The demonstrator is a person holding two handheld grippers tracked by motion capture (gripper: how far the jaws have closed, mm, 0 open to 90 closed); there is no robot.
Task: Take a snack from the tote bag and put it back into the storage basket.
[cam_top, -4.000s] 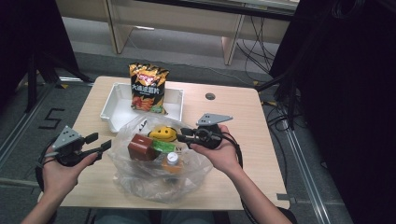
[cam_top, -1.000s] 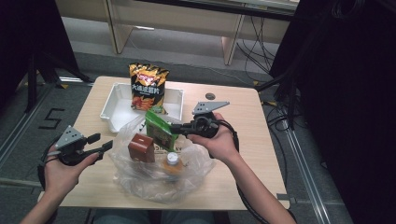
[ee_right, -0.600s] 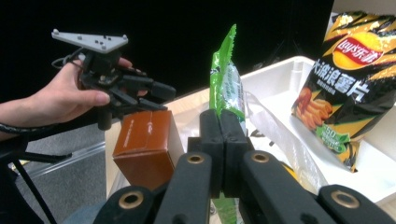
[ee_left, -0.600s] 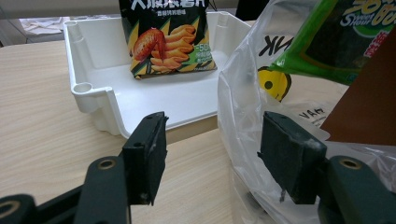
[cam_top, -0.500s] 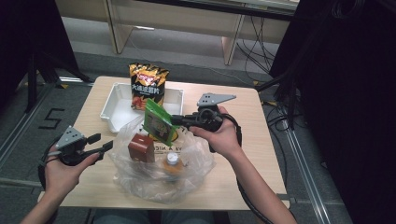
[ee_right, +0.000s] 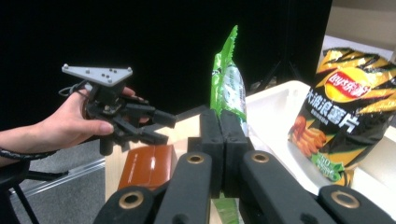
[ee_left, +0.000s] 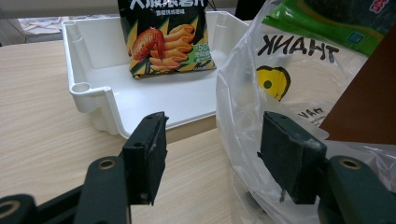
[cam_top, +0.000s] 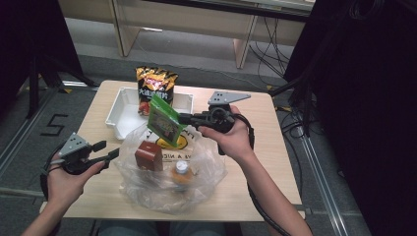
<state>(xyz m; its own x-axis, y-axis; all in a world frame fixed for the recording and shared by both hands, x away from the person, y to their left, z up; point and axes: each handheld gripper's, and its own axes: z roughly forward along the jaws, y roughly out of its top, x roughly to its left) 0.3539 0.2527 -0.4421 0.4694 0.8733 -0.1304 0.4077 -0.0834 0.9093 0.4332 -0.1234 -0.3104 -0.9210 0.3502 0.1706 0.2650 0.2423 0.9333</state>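
Observation:
My right gripper [cam_top: 183, 118] is shut on a green snack packet [cam_top: 163, 122] and holds it in the air above the clear plastic bag [cam_top: 206, 167]. In the right gripper view its pads [ee_right: 223, 126] pinch the packet's [ee_right: 229, 84] lower edge. A brown box [cam_top: 148, 155] and a small bottle [cam_top: 181, 172] lie in the bag. My left gripper [cam_top: 109, 151] stands open at the bag's left side. In the left gripper view its jaws [ee_left: 212, 149] are apart, with the bag's plastic [ee_left: 299, 79] against the right one.
A white tray [cam_top: 123, 115] at the back of the table holds an upright chip bag [cam_top: 156, 88], just beyond the lifted packet. The table's wood shows bare to the right of the bag and at the left front. Dark curtains and cables surround the table.
My right gripper has lifted the green packet out of the bag and carried it up and back toward the tray. The left gripper has stayed put.

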